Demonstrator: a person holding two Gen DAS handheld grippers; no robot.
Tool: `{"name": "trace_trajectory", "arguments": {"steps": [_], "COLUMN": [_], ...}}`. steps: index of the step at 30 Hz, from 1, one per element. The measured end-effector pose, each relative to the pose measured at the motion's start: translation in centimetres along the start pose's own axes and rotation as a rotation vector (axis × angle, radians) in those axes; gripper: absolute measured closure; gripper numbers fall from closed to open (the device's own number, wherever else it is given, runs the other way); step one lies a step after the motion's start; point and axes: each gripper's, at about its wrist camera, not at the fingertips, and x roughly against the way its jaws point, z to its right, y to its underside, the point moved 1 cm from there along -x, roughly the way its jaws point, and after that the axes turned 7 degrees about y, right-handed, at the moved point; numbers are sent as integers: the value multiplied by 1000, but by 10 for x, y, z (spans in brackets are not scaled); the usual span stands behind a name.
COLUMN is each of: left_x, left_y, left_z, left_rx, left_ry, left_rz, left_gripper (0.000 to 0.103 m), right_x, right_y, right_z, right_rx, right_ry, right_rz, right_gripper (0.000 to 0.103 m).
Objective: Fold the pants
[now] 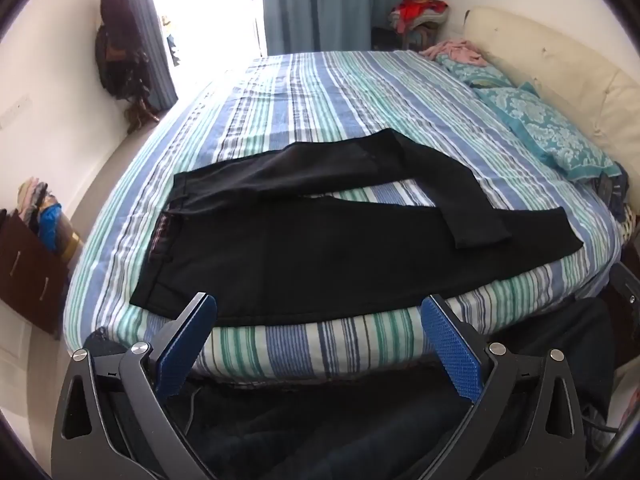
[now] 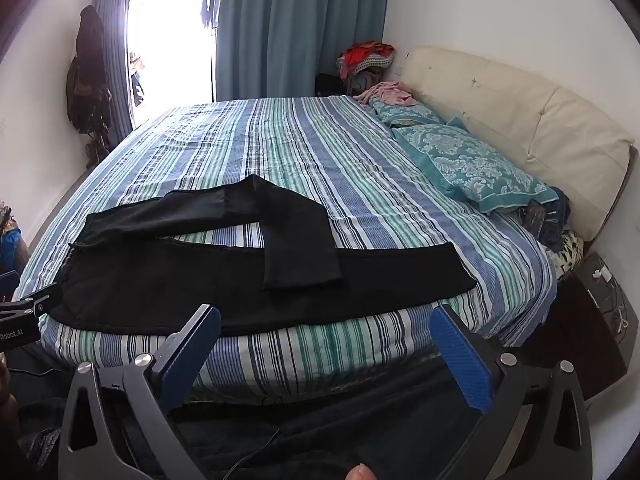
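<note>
Black pants point(image 1: 304, 256) lie on the striped bed point(image 1: 320, 92) near its front edge, waistband to the left. The near leg lies straight to the right. The far leg is bent, its lower part lying across the near leg. They also show in the right wrist view point(image 2: 192, 280). My left gripper point(image 1: 320, 308) is open and empty, held off the bed's front edge just before the pants' near hem. My right gripper point(image 2: 326, 318) is open and empty, also off the front edge. The left gripper's body point(image 2: 24, 312) shows at the right wrist view's left edge.
Teal patterned pillows point(image 2: 472, 168) and a cream headboard point(image 2: 520, 120) lie on the right. A pink cloth point(image 2: 388, 94) sits at the far right corner. A dark drawer unit point(image 1: 28, 264) stands at the left, a dark cabinet point(image 2: 592, 320) at the right. Blue curtains point(image 2: 296, 28) hang behind.
</note>
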Motion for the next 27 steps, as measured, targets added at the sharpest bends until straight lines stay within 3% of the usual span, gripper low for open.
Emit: {"name": "trace_trajectory", "arguments": {"steps": [27], "left_x": [-7], "left_y": [14], "left_z": [19], "left_rx": [-70], "left_ry": [-17], "left_rz": [-41], "left_gripper": [1], "right_x": [4], "right_y": [1], "right_z": [-8], "right_rx": [20], "right_ry": [-44], "right_rz": [-33], "right_gripper": [0]}}
